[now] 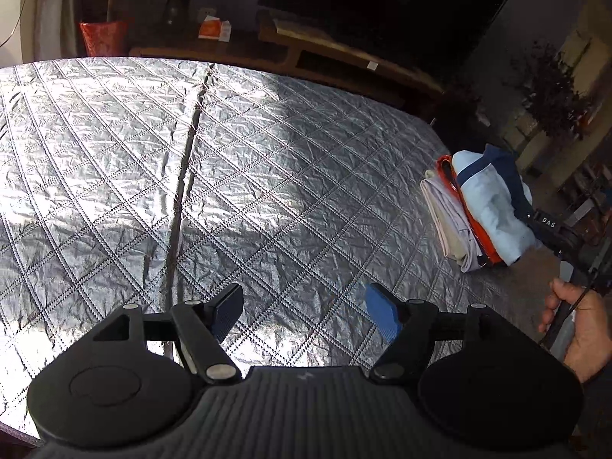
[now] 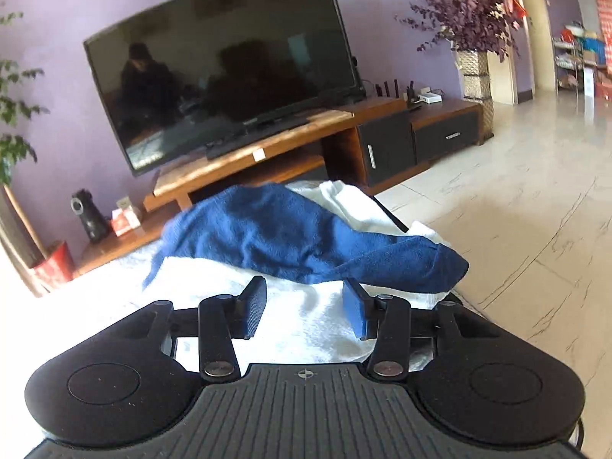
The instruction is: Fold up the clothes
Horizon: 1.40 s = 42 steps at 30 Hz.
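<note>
Two blue-padded fingers of the left gripper (image 1: 304,315) stand apart, grasping nothing, above the quilted silver cover (image 1: 229,160); folded clothes (image 1: 478,210) sit stacked at its right edge. From the right wrist, the right gripper (image 2: 304,311) is spread, hovering over the white-and-blue garment (image 2: 298,237), pads off it

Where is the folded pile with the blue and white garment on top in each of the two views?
Left wrist view: the pile lies at the right edge of the silver quilt, far from the tongs.
Right wrist view: its top garment fills the centre, just beyond the tongs.
Shared landmark: the TV on its wooden stand.
</note>
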Available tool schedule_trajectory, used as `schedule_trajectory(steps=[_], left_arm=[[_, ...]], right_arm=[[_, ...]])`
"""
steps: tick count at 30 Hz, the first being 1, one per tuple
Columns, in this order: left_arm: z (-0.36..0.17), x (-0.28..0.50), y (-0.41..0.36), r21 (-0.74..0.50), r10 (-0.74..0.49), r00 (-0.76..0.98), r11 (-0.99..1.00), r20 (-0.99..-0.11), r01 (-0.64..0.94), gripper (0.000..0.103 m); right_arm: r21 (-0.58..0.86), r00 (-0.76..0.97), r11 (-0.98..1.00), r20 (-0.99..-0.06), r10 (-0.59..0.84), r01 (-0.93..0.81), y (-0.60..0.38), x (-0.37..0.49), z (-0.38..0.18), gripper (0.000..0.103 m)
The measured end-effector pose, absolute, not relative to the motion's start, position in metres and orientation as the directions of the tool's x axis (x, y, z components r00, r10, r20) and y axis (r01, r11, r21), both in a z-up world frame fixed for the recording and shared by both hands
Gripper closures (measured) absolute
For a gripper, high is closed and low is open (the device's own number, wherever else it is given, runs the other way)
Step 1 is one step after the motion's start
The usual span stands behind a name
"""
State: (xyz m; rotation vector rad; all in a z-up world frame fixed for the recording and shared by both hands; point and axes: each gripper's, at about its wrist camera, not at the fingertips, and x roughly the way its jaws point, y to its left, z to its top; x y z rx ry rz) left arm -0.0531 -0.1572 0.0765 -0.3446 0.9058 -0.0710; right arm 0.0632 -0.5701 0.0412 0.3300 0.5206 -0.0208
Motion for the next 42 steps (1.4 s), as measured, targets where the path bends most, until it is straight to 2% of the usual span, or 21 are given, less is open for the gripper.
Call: schedule_trajectory(steps=[1,2,3,7,9,12,15,18,20,28,36,42], left_arm=[[0.083,-0.056,-0.162,-0.319,-0.21,0.622,0.946,-0.754,-0.067,0.023],[0.09,-0.059,-0.166,-0.314,-0.217,0.628,0.948,-0.747,-0.046,0.014],[0.097,-0.062,-0.171,-0.31,-0.224,0.633,0.951,-0.741,-0.025,0.009],[0.126,-0.069,-0.199,-0.319,-0.283,0.632,0.946,-0.722,0.06,0.003],[0.138,-0.079,-0.213,-0.342,-0.319,0.628,0.935,-0.709,0.089,0.001],[0.154,-0.103,-0.235,-0.342,-0.362,0.635,0.926,-0.682,0.161,0.001],[0.164,-0.124,-0.256,-0.294,-0.366,0.605,0.93,-0.707,0.218,0.001],[0.172,-0.142,-0.271,-0.271,-0.366,0.586,0.93,-0.723,0.247,0.001],[0.181,-0.158,-0.276,-0.262,-0.369,0.612,0.929,-0.7,0.26,0.001],[0.198,-0.216,-0.279,-0.174,-0.292,0.656,0.955,-0.696,0.24,0.001],[0.183,-0.274,-0.274,-0.101,-0.187,0.644,0.981,-0.742,0.169,0.001],[0.175,-0.318,-0.273,-0.074,-0.159,0.665,0.985,-0.73,0.153,0.001]], right_arm=[[0.287,0.865,0.954,-0.496,0.072,0.085,-0.562,0.055,0.05,0.035],[0.258,0.857,0.964,-0.511,0.075,0.069,-0.554,0.046,0.058,0.017],[0.234,0.846,0.971,-0.527,0.08,0.054,-0.544,0.035,0.065,0.014],[0.267,0.799,0.961,-0.591,0.109,0.066,-0.518,-0.021,0.078,0.012],[0.31,0.765,0.94,-0.637,0.097,0.14,-0.517,-0.044,0.077,0.001],[0.284,0.692,0.938,-0.718,0.072,0.197,-0.506,-0.068,0.08,0.001],[0.201,0.656,0.962,-0.754,0.033,0.183,-0.494,-0.073,0.101,0.001],[0.173,0.666,0.963,-0.746,-0.007,0.205,-0.489,-0.089,0.129,0.0],[0.165,0.67,0.961,-0.742,-0.026,0.221,-0.489,-0.102,0.139,0.0],[0.197,0.678,0.943,-0.734,-0.038,0.266,-0.484,-0.177,0.138,0.0],[0.158,0.678,0.957,-0.733,-0.051,0.243,-0.464,-0.238,0.139,0.0],[0.142,0.699,0.96,-0.711,-0.071,0.241,-0.456,-0.277,0.149,0.0]])
